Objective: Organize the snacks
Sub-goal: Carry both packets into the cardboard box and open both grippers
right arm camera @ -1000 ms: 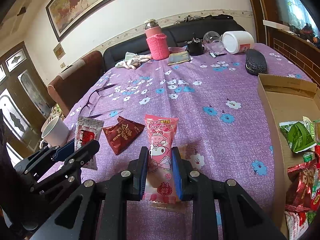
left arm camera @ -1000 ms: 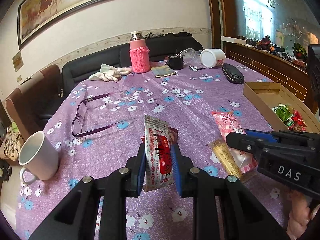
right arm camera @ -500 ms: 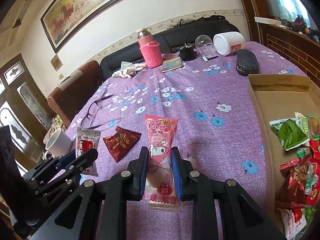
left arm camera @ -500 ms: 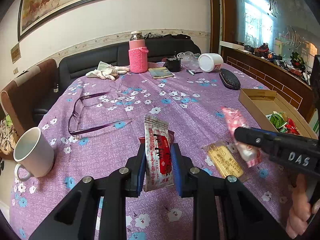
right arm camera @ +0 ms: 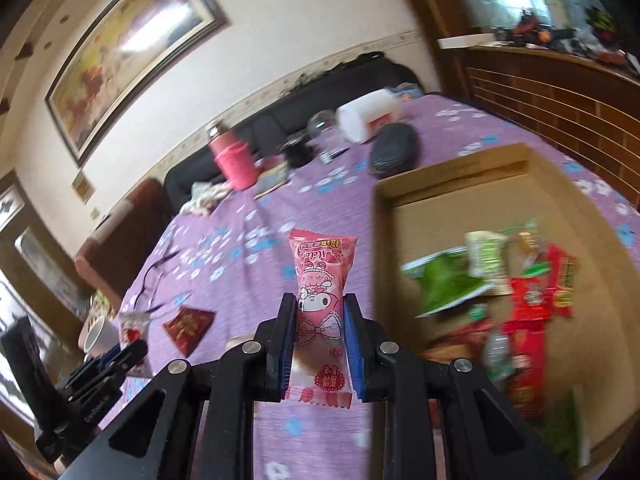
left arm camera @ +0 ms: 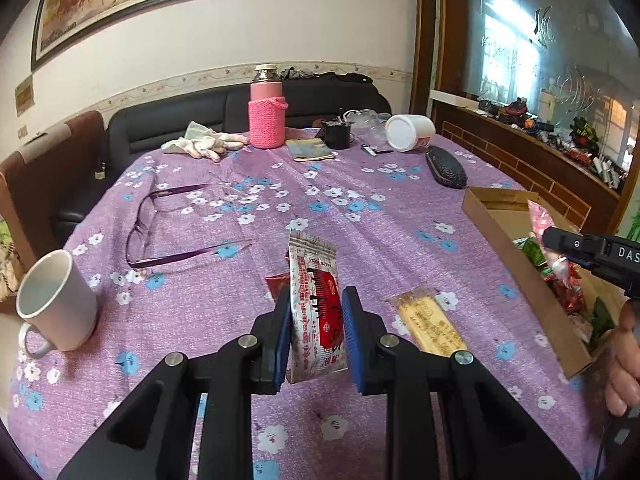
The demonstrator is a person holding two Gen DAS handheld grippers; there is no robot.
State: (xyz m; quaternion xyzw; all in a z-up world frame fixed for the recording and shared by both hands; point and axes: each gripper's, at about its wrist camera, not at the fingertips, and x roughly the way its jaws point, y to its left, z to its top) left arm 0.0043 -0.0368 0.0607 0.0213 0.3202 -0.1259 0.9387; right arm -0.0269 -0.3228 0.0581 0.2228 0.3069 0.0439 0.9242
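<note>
My left gripper [left arm camera: 316, 312] is shut on a white and red snack packet [left arm camera: 316, 300], held upright above the purple floral tablecloth [left arm camera: 240, 240]. A dark red packet [left arm camera: 277, 282] lies just behind it and a yellow wafer packet [left arm camera: 430, 326] lies to its right. My right gripper [right arm camera: 320, 316] is shut on a pink cartoon snack packet [right arm camera: 322, 276], beside the left wall of the cardboard box [right arm camera: 380, 248]. Several green and red snacks [right arm camera: 520, 300] lie in that box. In the left wrist view the right gripper [left arm camera: 554, 240] hangs over the box [left arm camera: 516, 256] with the pink packet [left arm camera: 540, 216].
A white mug [left arm camera: 56, 304] stands at the table's left edge. Purple glasses [left arm camera: 160, 224] lie behind it. At the far end are a pink flask [left arm camera: 267, 114], white gloves [left arm camera: 204, 145], a black cup [left arm camera: 337, 134], a tipped white tub [left arm camera: 410, 132] and a black case [left arm camera: 446, 168].
My right gripper has carried the pink packet to the right, off the yellow wafer packet and over to the box, rolling as it went. The left gripper has kept its place with its packet.
</note>
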